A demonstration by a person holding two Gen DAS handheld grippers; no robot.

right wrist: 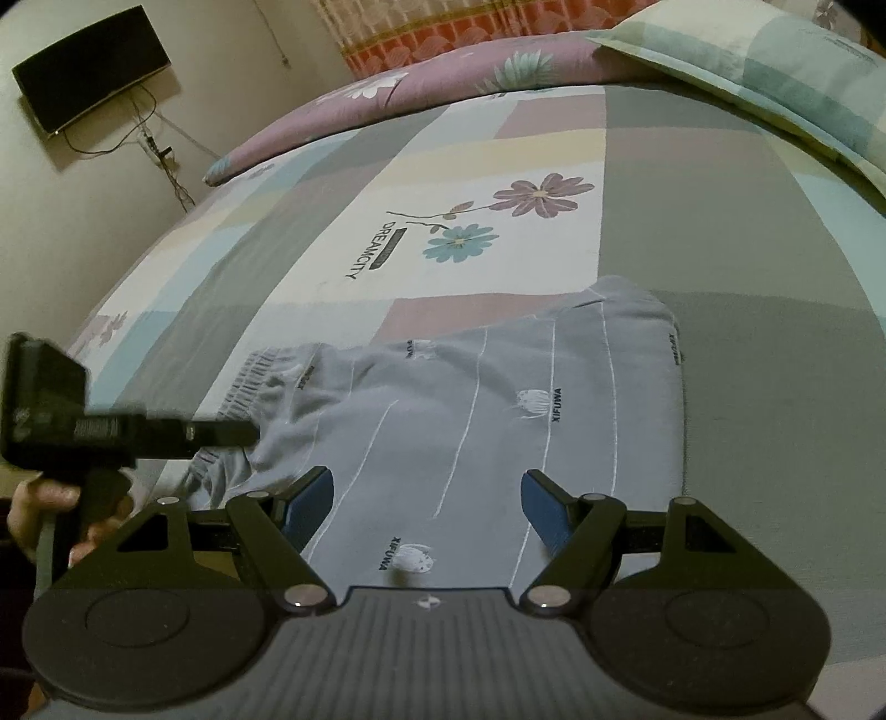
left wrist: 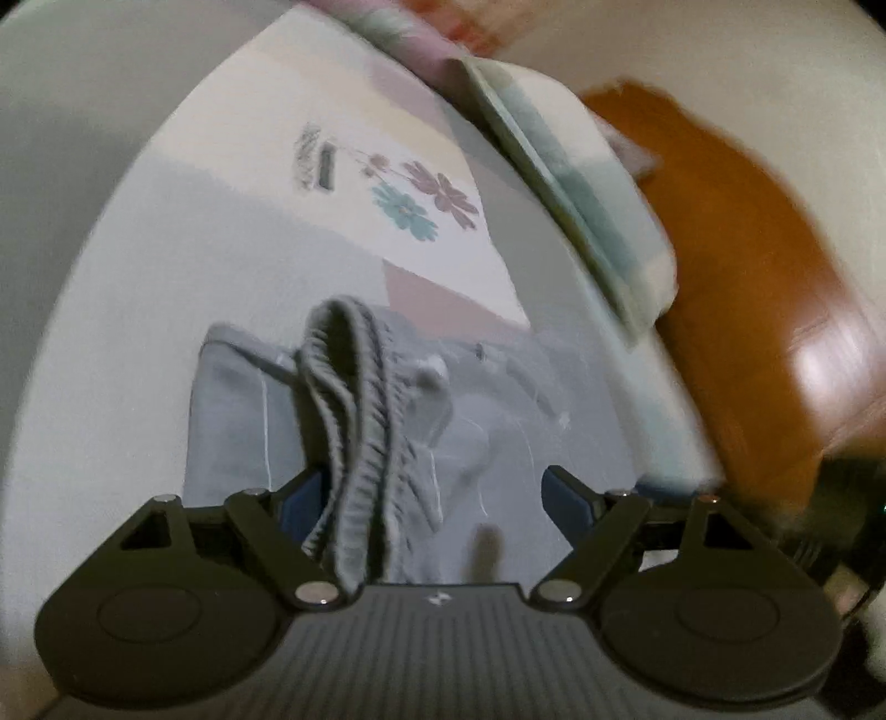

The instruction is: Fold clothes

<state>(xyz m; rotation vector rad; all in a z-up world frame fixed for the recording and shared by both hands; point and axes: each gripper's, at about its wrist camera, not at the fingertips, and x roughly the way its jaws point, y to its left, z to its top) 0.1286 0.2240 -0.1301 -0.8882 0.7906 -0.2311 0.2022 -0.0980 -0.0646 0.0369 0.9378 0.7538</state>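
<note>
- Soft grey shorts (right wrist: 470, 399) with thin white stripes lie flat on the patchwork bedsheet (right wrist: 747, 266).
- Left gripper (left wrist: 429, 501) gapes around their ribbed waistband (left wrist: 349, 421).
- Right gripper (right wrist: 426, 504) hovers, jaws apart, empty.

A bed (right wrist: 692, 183) in a patchwork flowered sheet fills the room, a pillow (right wrist: 775, 72) at its head; a quilt (right wrist: 421, 83) lies along the far edge. Beige wall (right wrist: 72, 221) carries a dark screen (right wrist: 91, 69) with trailing cables; orange curtain (right wrist: 443, 33) beyond; wooden floor (left wrist: 747, 249).

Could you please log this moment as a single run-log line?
stage: folding grey shorts on bed | left hand-held gripper: open, waistband between fingers | right hand-held gripper: open, over shorts
</note>
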